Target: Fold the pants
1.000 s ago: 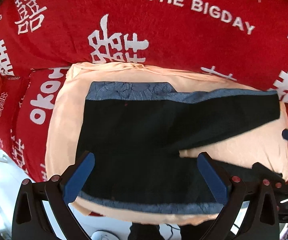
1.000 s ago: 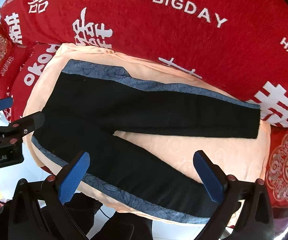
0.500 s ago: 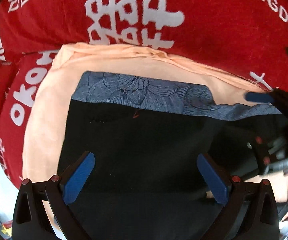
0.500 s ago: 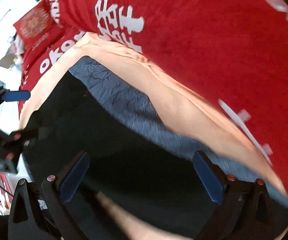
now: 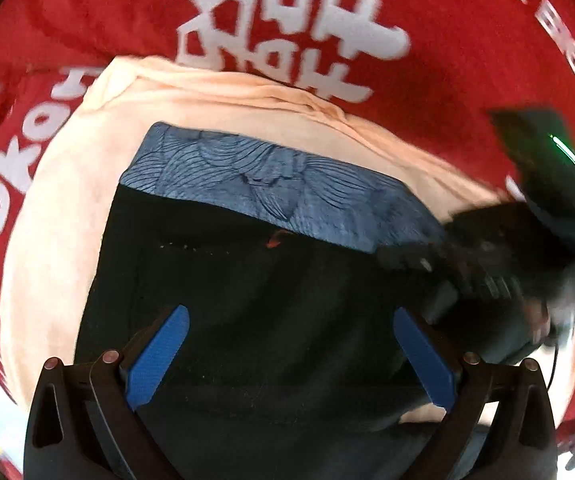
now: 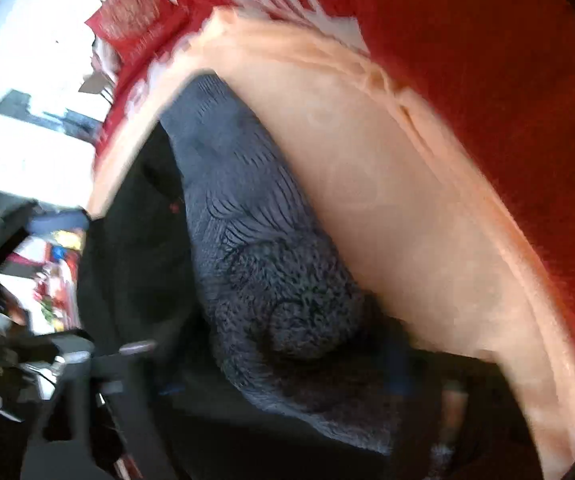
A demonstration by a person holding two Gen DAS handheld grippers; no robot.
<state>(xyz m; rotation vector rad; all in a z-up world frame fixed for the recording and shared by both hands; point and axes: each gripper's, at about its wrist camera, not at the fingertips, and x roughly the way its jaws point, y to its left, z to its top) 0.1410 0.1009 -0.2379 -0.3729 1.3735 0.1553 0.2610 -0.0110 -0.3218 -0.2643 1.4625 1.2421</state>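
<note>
The black pants lie flat on the peach cloth over the red wedding blanket, blue patterned side stripe along the far edge, running from ten o'clock toward three. The left tongs hover spread wide, gripping nothing, black fabric dead ahead at twelve. The right tongs are nearer that stripe, pressed right up against it (too blurred to say whether they're open or clamped), so I'd judge they lead the fold.
</note>
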